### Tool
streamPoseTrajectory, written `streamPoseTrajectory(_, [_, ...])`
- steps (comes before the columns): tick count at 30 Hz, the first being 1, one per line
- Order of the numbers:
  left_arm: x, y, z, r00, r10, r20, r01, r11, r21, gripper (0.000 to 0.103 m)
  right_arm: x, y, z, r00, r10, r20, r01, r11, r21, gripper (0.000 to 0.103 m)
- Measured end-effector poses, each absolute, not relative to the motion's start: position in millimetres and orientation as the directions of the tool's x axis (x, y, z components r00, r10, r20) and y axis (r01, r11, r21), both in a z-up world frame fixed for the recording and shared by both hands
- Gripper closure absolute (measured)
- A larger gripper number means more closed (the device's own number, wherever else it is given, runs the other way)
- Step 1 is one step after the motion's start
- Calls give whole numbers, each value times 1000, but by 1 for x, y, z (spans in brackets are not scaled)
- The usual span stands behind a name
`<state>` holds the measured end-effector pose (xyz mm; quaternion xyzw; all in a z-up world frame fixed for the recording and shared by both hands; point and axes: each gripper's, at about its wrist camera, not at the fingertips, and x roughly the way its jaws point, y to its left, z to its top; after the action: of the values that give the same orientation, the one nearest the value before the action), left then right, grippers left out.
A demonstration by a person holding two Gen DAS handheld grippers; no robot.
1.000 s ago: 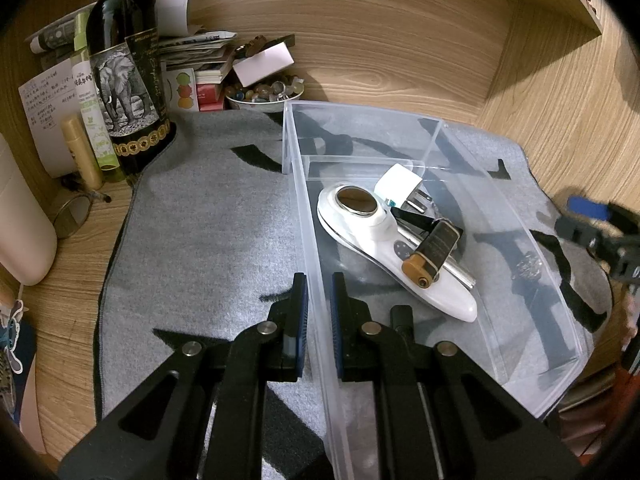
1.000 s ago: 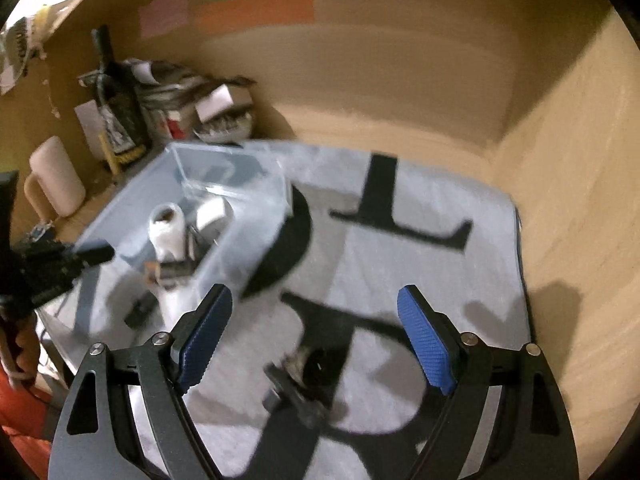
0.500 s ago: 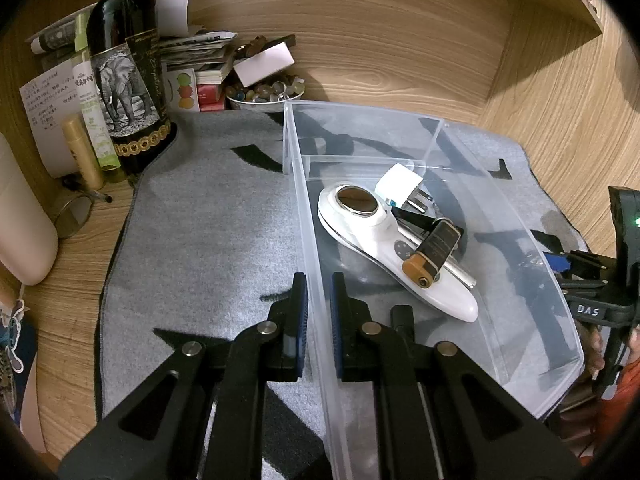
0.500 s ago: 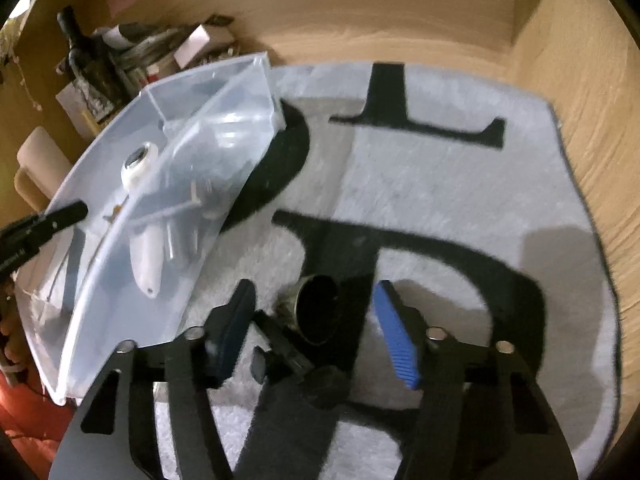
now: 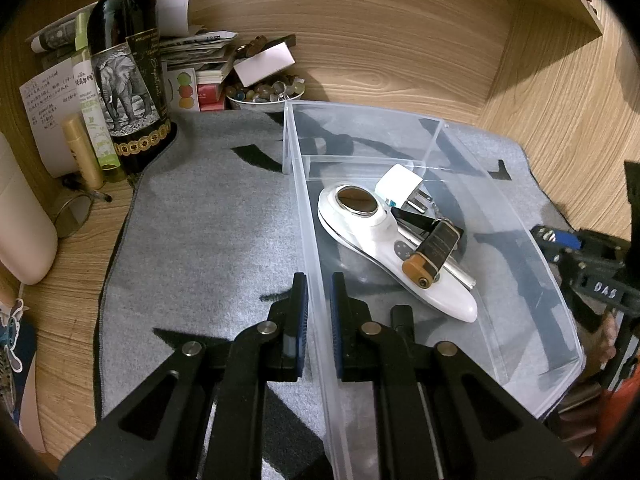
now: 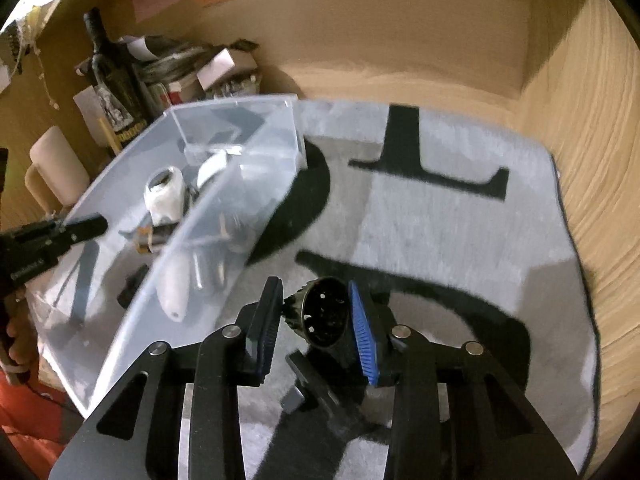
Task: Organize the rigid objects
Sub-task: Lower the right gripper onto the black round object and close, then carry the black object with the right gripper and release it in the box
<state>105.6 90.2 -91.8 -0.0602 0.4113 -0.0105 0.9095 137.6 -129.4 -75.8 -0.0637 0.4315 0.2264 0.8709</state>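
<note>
A clear plastic bin (image 5: 520,248) stands on the grey mat. It holds a white handheld device (image 5: 384,248), a white plug adapter (image 5: 400,190) and a brown and black lighter-like item (image 5: 432,252). My left gripper (image 5: 318,300) is shut on the bin's near wall. My right gripper (image 6: 316,320) is shut on a dark round metal object with holes (image 6: 324,312), held over the mat just right of the bin (image 6: 240,184). The right gripper also shows at the right edge of the left wrist view (image 5: 560,240).
A dark wine bottle (image 5: 124,72), a small tube (image 5: 82,152), papers and a bowl of beads (image 5: 264,94) crowd the back left corner. A cream cylinder (image 5: 20,220) stands at left. Wooden walls enclose the back and right. The grey mat (image 6: 460,220) has black letters.
My right gripper has come down over the dark round object, closed on it and lifted it. My left gripper has stayed clamped on the bin wall.
</note>
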Motion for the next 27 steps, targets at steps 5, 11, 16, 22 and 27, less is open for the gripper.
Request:
streamPoseTrajectory(5, [105, 90, -92, 662, -69, -747, -31, 993, -118, 93, 137, -118, -57, 558, 352, -752, -478, 877, 56, 71])
streamPoseTrajectory(11, [105, 90, -92, 662, -68, -747, -31, 993, -118, 93, 136, -101, -34, 587, 389, -710, -516, 855, 42, 71])
streamPoseTrajectory(16, [105, 90, -92, 662, -69, -747, -31, 992, -119, 93, 135, -84, -22, 596, 429, -679, -552, 833, 41, 71])
streamPoseTrajectory(22, [105, 90, -92, 662, -68, -746, -31, 993, -118, 93, 135, -57, -21, 570, 469, -675, -607, 794, 40, 71])
streamPoseTrajectory(27, [105, 90, -92, 662, -69, -746, -31, 992, -119, 93, 140, -35, -33, 526, 473, -707, -646, 763, 29, 71])
